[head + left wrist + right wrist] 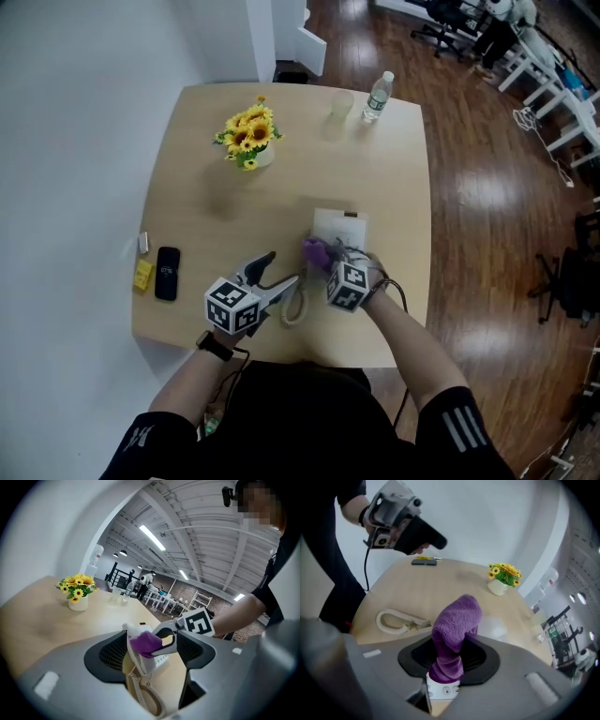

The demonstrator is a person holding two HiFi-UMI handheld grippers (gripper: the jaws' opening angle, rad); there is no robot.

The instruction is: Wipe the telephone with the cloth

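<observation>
A white telephone [339, 225] sits near the table's front edge, and its coiled cord [293, 310] loops toward me. My right gripper [324, 259] is shut on a purple cloth [316, 250] and presses it onto the phone's left side. In the right gripper view the cloth [454, 625] stands bunched between the jaws above the phone's buttons [443, 691]. My left gripper [278, 275] hovers open just left of the phone with nothing in it. In its own view the handset [139, 662] lies ahead with the cloth [145, 644] on it.
A pot of sunflowers [248, 133] stands at the far left, and a glass [340, 105] and a water bottle [377, 96] at the far edge. A black mobile phone [167, 273] and a yellow item [142, 274] lie at the left edge. The table [197, 216] is bare wood elsewhere.
</observation>
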